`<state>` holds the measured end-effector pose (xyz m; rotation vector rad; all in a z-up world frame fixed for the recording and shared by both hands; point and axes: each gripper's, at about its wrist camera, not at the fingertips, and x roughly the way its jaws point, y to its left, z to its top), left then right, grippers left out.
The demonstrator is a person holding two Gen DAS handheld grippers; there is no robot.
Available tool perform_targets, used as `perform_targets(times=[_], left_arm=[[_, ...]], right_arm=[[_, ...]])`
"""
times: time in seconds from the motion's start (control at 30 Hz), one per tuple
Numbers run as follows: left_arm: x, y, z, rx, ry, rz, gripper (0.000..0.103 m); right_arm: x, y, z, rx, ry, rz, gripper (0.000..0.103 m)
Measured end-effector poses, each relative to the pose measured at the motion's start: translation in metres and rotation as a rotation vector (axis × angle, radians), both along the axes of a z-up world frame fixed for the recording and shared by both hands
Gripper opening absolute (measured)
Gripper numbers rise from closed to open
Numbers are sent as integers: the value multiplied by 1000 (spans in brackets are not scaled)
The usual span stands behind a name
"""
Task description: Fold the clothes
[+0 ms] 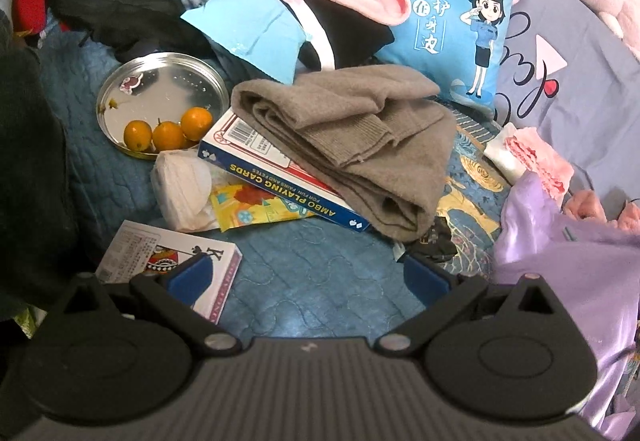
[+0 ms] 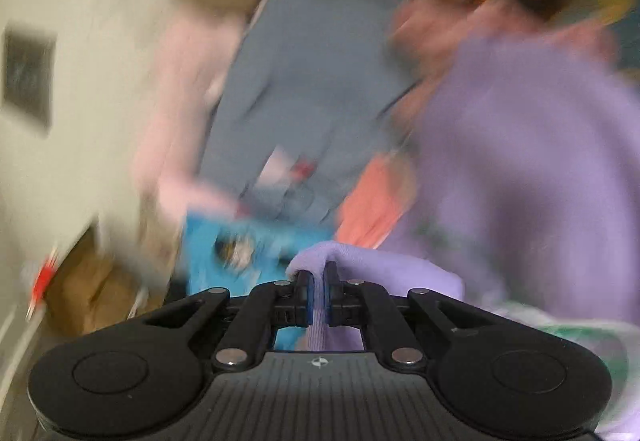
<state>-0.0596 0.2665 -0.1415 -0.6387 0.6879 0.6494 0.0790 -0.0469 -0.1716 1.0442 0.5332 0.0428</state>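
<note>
Right wrist view shows the right gripper point(image 2: 318, 281) pinched tight on the purple cloth point(image 2: 520, 169) beside the blue pillow point(image 2: 224, 241), while the left gripper point(image 1: 308, 277) gapes wide with nothing inside, so one hard tug could pull the cloth free.

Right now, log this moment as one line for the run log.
task: fold clothes | right gripper: shut on lilac garment | left gripper: open, empty, over blue quilt | grey sweater: on card box

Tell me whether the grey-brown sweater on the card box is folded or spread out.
Folded. The grey-brown sweater lies doubled over in stacked layers, partly on the playing card box.
</note>
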Motion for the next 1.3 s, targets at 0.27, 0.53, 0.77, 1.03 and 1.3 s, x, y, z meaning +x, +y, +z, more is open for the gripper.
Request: perform_targets(times=[0.27, 0.53, 0.77, 1.03, 1.3], left_arm=[[2, -8, 1, 34, 12, -33, 103], [3, -28, 11, 93, -57, -187, 103], [9, -109, 18, 366, -96, -623, 103], [8, -178, -2, 595, -64, -927, 103], [9, -199, -12, 627, -64, -1026, 103]], right_arm=[[-83, -49, -87, 0, 451, -62, 1], [-82, -37, -30, -394, 217, 34, 40], [-60, 32, 3, -1344, -99, 441, 64], [-41, 69, -33, -1642, -160, 721, 59], [-26, 61, -28, -1626, -99, 561, 10]])
